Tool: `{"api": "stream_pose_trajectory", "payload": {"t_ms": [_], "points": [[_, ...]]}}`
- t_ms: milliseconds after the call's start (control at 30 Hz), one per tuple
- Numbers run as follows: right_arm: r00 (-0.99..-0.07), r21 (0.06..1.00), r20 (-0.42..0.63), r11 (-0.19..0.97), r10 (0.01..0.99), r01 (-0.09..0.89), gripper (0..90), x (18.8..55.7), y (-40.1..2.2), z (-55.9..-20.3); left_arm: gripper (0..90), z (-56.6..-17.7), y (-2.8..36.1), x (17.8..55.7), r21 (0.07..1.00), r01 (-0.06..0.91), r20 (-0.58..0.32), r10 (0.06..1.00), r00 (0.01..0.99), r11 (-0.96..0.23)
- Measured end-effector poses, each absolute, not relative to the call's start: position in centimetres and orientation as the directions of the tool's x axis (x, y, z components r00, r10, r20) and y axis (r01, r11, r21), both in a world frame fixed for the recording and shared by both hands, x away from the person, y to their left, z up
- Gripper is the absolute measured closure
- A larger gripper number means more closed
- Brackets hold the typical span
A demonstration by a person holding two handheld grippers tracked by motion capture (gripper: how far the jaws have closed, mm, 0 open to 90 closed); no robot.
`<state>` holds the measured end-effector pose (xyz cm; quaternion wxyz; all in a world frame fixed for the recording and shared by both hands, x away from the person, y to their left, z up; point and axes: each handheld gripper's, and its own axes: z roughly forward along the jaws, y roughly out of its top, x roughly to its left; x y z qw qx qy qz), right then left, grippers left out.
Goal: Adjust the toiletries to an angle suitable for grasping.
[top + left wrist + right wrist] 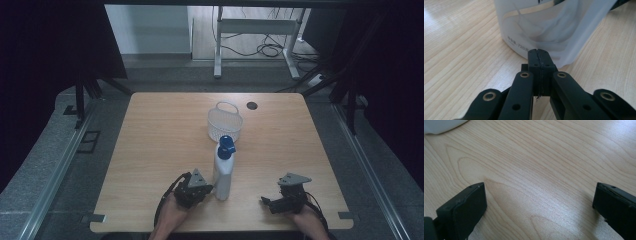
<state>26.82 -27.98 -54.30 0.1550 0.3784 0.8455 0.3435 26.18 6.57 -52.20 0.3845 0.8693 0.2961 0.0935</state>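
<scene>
From the high view, your left gripper (204,189) sits low on the near side of the light wooden table (160,150), its tip right at the base of the tall white plastic bottle with the blue cap (224,170). The bottle stands upright near the table's front edge, between your two hands, with the white plastic mesh basket (225,122) just behind it toward the far edge. That line-up suggests the bottle may be meant for the basket, though nothing yet confirms it. Your right gripper (272,202) rests well apart to the bottle's right, probably parked out of the way while the left does the approach.

In the left gripper view, your left gripper (539,52) has its jaws pressed flat together with nothing between them, the joined tips right against, or just short of, the lower wall of the bottle (549,27). Held shut like that, it can nudge or steady the bottle but cannot grasp it; you would need to open before any pickup.

In the right gripper view, your right gripper (539,195) has its jaws spread wide over bare table (536,157), holding nothing. A pale rounded shape sits at the top left corner; it may be the bottle's base, but that is hard to tell.
</scene>
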Motion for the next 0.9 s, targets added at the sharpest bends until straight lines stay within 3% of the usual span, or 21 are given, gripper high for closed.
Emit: {"api": "stream_pose_trajectory", "payload": {"t_ms": [900], "points": [[-0.666, 0.699, -0.001, 0.477, 0.746, 0.534, 0.0, 26.8, -28.0, -54.3, 88.9, -52.2, 3.3, 25.5, 0.744, 0.404, -0.068, 0.542, 0.838, -0.532]]}}
